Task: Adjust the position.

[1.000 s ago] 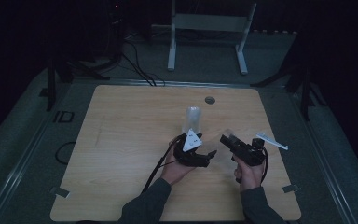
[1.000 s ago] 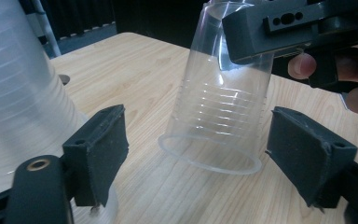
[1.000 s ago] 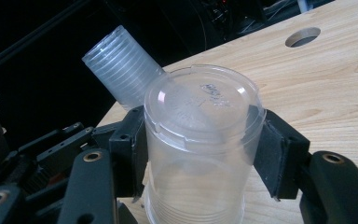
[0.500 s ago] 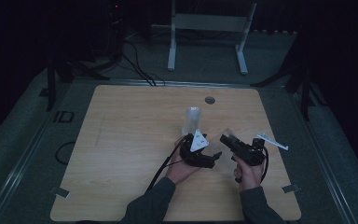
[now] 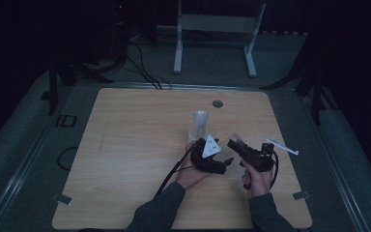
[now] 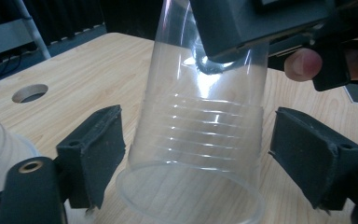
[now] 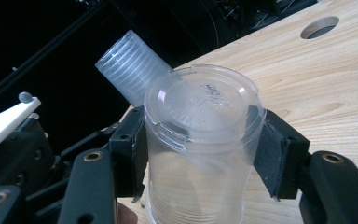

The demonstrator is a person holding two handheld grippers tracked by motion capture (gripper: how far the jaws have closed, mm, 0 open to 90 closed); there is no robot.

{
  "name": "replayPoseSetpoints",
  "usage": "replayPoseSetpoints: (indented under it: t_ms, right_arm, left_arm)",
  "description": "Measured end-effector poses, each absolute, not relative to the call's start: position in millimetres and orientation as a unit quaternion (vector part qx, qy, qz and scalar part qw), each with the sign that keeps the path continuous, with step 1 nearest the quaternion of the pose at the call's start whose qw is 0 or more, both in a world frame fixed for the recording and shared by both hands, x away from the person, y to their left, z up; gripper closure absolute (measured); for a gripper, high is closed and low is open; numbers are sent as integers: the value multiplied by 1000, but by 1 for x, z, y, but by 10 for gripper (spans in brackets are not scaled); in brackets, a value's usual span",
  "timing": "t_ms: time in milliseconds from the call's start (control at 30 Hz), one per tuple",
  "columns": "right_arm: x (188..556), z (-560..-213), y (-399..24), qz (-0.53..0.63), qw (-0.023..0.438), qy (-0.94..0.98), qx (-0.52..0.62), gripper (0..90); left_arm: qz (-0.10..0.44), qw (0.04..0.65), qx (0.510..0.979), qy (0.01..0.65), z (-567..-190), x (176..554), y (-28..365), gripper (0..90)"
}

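Observation:
A clear plastic cup (image 7: 200, 107) is clamped in my right gripper (image 7: 200, 149), whose pads press on both of its sides just below the base. In the high view, the right gripper (image 5: 234, 143) sits at the table's front right of centre. My left gripper (image 6: 191, 144) straddles the same cup (image 6: 196, 140) near its wide rim. Its jaws have just been closing, but a small gap still shows at each pad. From above, the left gripper (image 5: 226, 162) lies just left of the right one. A stack of clear cups (image 5: 199, 123) stands behind them.
The wooden table (image 5: 125, 145) has a round hole (image 5: 217, 103) near its far edge. A white strip (image 5: 281, 146) lies to the right of my right hand. A metal stand (image 5: 217, 29) and cables are on the floor beyond the table.
The left gripper has shifted a little to the right, toward the right gripper and the cup. The right gripper has stayed where it was with the cup.

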State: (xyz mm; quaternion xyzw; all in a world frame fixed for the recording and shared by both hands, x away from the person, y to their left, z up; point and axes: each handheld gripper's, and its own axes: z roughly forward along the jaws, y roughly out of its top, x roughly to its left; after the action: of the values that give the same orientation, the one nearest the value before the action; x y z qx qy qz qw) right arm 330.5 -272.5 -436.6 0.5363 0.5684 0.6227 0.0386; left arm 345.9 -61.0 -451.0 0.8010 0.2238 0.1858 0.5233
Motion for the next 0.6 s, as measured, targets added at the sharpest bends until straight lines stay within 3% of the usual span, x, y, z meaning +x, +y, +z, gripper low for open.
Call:
replayPoseSetpoints:
  t_ms: [600]
  right_arm:
    - [331, -437, -275, 625, 31, 570, 532, 381]
  left_arm:
    - [197, 515, 805, 219, -451, 344, -64, 294]
